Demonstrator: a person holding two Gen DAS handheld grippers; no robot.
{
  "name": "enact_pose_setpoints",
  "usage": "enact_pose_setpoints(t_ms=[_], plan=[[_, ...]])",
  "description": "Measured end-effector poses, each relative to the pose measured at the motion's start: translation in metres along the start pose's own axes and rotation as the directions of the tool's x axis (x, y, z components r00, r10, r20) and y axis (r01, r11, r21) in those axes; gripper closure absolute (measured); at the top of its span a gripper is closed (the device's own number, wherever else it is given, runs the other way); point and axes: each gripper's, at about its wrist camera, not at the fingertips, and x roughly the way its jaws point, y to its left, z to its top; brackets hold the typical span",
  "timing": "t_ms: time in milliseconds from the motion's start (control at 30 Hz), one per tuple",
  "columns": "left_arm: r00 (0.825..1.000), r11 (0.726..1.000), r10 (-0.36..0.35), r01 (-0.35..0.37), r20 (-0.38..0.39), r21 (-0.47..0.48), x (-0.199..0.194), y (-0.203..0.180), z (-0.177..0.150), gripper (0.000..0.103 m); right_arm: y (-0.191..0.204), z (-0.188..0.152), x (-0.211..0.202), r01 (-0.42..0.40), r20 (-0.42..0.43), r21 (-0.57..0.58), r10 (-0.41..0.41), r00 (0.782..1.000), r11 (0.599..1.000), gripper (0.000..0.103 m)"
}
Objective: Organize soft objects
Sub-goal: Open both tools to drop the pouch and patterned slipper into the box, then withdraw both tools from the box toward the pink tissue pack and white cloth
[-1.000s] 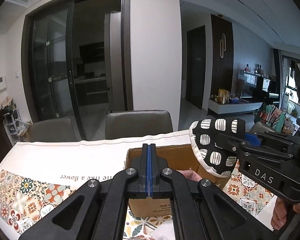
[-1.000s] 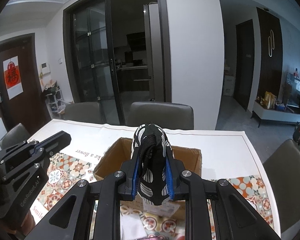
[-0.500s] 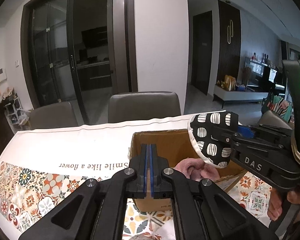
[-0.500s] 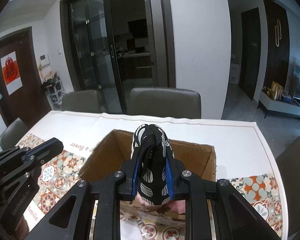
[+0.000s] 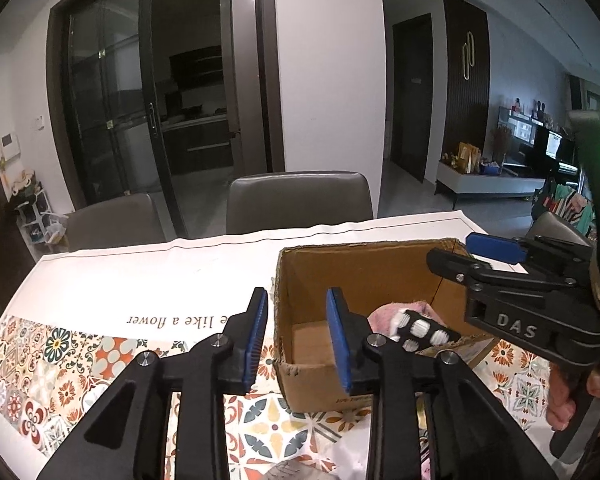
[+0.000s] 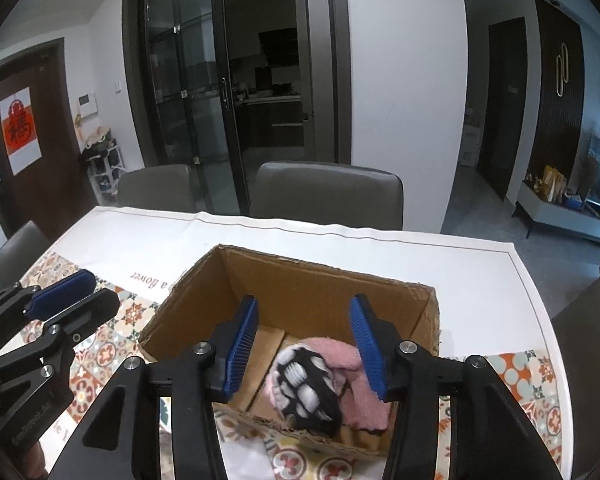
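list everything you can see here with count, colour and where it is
open cardboard box: 1, brown, on the table ahead of both grippers
black-and-white patterned fabric item: 1, inside the box, on the pink item
fuzzy pink soft item: 1, inside the box, right side
tablecloth with patterned tile border: 1, white and multicolour, covering the table
padded dining chairs: at least 2, grey-brown, at the far edge
left gripper: 1, black with blue pads, open, straddling the box's left wall
right gripper: 1, black with blue pads, open above the box

Two grey chairs point(image 6: 328, 194) behind the table point(image 6: 460, 264) — glass doors point(image 6: 188, 92); patterned cloth point(image 5: 40, 356).
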Motion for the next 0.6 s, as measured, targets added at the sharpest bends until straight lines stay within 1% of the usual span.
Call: enact_pose_setpoints(t_ms=[67, 133, 200, 233, 267, 333, 400, 533, 600], plan=[[1.000, 1.000, 0.001, -0.001, -0.001, 0.004, -0.003, 0.002, -0.003, 0.065, 0.002, -0.002, -0.006, 0.002, 0.004, -0.001, -0.002, 1.000, 1.000, 0.054], [1.000, 1.000, 0.005, -0.005, 0.000, 0.010, -0.007, 0.003, -0.007, 0.060, 0.006, -0.004, -0.013, 0.021, 0.009, -0.016, -0.021, 1.000, 1.000, 0.054], [1.000, 1.000, 0.017, -0.017, -0.001, 0.017, -0.012, 0.004, -0.013, 0.056, 0.010, -0.005, -0.020, 0.037, 0.018, -0.032, -0.036, 0.999, 0.999, 0.050], [1.000, 1.000, 0.023, -0.023, -0.003, 0.017, -0.015, 0.005, -0.015, 0.055, 0.013, -0.007, -0.026, 0.053, 0.026, -0.040, -0.052, 0.998, 0.998, 0.045], [1.000, 0.999, 0.028, -0.028, -0.007, 0.017, -0.018, 0.005, -0.018, 0.053, 0.013, -0.007, -0.028, 0.061, 0.031, -0.043, -0.060, 0.998, 0.997, 0.042], [0.999, 0.999, 0.034, -0.033, -0.012, 0.015, -0.022, 0.006, -0.022, 0.051, 0.017, -0.010, -0.037, 0.081, 0.046, -0.049, -0.078, 0.996, 0.996, 0.042], [0.999, 0.999, 0.038, -0.038, -0.015, 0.012, -0.028, 0.008, -0.025, 0.046, 0.021, -0.014, -0.045, 0.094, 0.050, -0.055, -0.091, 0.995, 0.994, 0.042], [0.998, 0.998, 0.057, -0.056, -0.016, 0.017, -0.041, 0.007, -0.033, 0.044, 0.026, -0.024, -0.057, 0.100, 0.042, -0.042, -0.098, 0.994, 0.994, 0.037], [0.998, 0.998, 0.063, -0.063, -0.011, 0.025, -0.049, 0.005, -0.041, 0.044, 0.027, -0.032, -0.063, 0.107, 0.041, -0.041, -0.106, 0.994, 0.993, 0.037]])
